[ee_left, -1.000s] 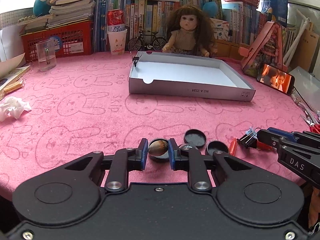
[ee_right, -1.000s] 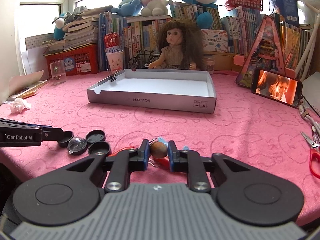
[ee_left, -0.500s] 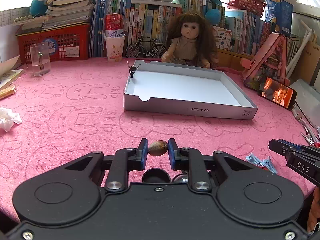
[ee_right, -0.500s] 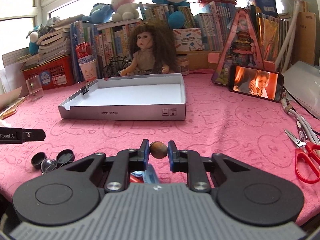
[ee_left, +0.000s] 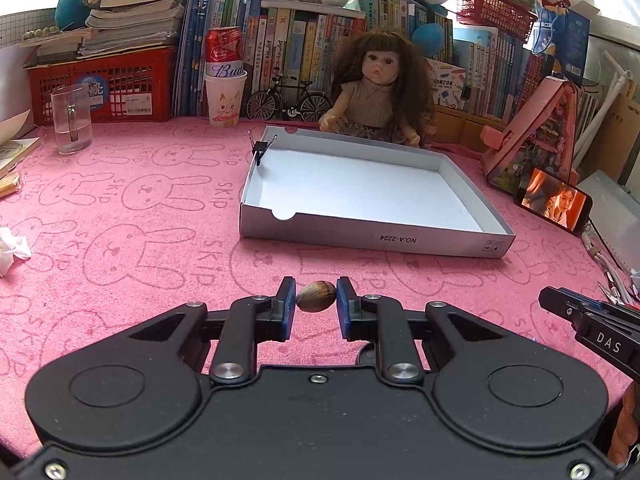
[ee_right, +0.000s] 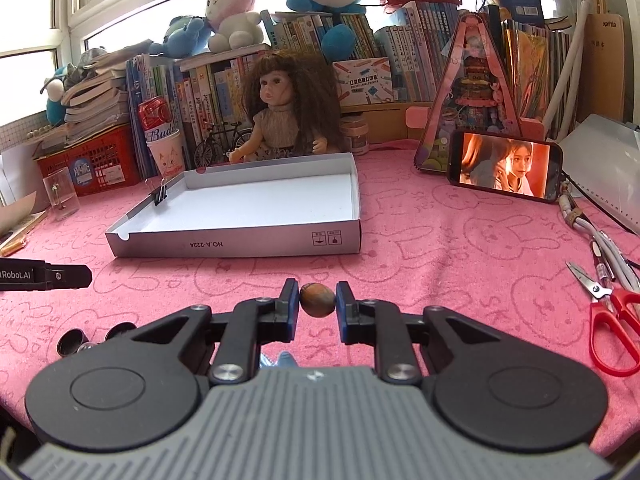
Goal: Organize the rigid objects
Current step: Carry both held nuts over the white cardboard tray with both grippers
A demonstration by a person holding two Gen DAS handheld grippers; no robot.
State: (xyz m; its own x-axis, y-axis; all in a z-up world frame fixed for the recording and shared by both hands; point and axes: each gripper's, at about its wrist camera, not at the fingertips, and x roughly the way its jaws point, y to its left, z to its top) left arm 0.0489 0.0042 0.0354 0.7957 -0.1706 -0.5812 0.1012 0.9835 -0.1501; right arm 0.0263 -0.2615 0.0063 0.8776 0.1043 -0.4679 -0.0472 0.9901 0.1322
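Brown nuts sit pinched in both my grippers, left gripper (ee_left: 316, 303) on one nut (ee_left: 315, 296), right gripper (ee_right: 317, 303) on another (ee_right: 317, 299), raised clear for the empty white box (ee_left: 372, 236) ahead.

Bare pink cloth is lying open across the desk (ee_left: 132, 216) between both grippers and the shallow grey tray (ee_left: 372, 236), so the approach to its near wall is standing free. The tray's white floor is lying clear; only a black binder clip (ee_left: 261, 148) is sitting on its left wall. A doll (ee_left: 378, 88) is crowding the far rim. To the right, a phone (ee_right: 505, 166), cables and red scissors (ee_right: 612, 320) are narrowing the passage. On the left, a glass mug (ee_left: 72, 118) is standing well apart.
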